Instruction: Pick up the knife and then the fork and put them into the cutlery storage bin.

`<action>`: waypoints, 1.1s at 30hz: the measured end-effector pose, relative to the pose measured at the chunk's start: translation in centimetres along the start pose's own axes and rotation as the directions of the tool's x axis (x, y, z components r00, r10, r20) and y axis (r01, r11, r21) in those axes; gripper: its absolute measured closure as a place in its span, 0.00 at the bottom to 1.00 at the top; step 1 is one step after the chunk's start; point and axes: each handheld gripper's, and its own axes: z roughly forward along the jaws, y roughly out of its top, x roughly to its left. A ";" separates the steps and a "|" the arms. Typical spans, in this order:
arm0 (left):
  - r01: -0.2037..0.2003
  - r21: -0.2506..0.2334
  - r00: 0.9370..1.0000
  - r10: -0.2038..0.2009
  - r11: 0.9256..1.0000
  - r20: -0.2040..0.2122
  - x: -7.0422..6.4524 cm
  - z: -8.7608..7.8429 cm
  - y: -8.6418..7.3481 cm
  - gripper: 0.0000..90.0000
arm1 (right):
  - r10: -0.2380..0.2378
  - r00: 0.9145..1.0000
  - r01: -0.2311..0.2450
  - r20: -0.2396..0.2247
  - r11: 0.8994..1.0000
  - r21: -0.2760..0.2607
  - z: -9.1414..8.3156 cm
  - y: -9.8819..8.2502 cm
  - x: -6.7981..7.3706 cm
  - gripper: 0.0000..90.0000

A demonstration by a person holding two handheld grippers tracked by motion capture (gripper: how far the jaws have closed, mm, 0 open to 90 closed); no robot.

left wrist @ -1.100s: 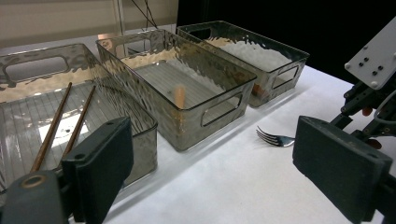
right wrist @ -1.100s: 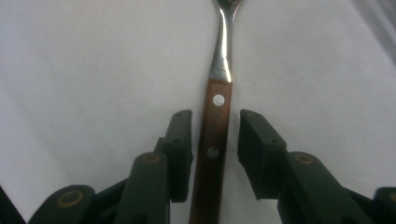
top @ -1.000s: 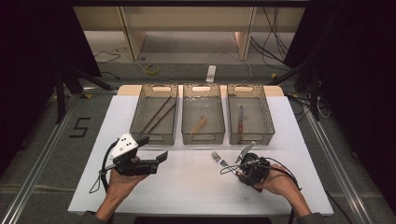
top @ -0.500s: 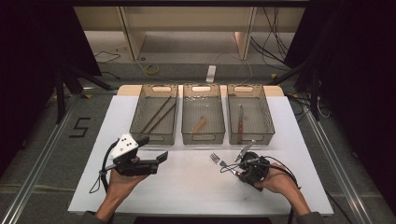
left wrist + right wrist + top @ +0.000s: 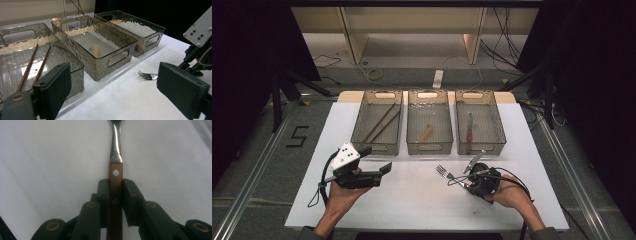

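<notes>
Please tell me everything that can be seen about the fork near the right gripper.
The fork has a shiny metal head with tines and neck, and a brown wooden handle with a pale round rivet. It lies low over the white table, in front of the middle bin, tines pointing left and away from the person. The right gripper is shut on its handle, one black pad on each side. Nothing else touches it.

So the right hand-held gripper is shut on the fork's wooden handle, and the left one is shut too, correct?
Not quite. The right hand-held gripper is shut on the fork, but the left hand-held gripper is open, its jaws wide apart with nothing between them, as the left gripper view shows.
</notes>
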 end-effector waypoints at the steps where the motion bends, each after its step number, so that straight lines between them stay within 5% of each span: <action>1: 0.000 -0.001 1.000 0.000 1.000 0.000 0.0 0.0 0.0 0.13 | 0.000 1.000 0.000 0.000 1.000 -0.005 -0.1 0.0 0.0 0.86; 20: 0.008 -0.008 1.000 -0.008 1.000 -0.001 0.0 0.0 0.0 0.13 | 0.049 0.999 -0.050 -0.010 0.986 -0.159 -2.8 -0.5 -1.4 0.86; 33: 0.015 -0.016 1.000 -0.015 1.000 0.000 0.2 0.0 -0.1 0.13 | 0.106 0.994 -0.100 0.000 0.944 -0.315 -5.8 0.4 -3.9 0.86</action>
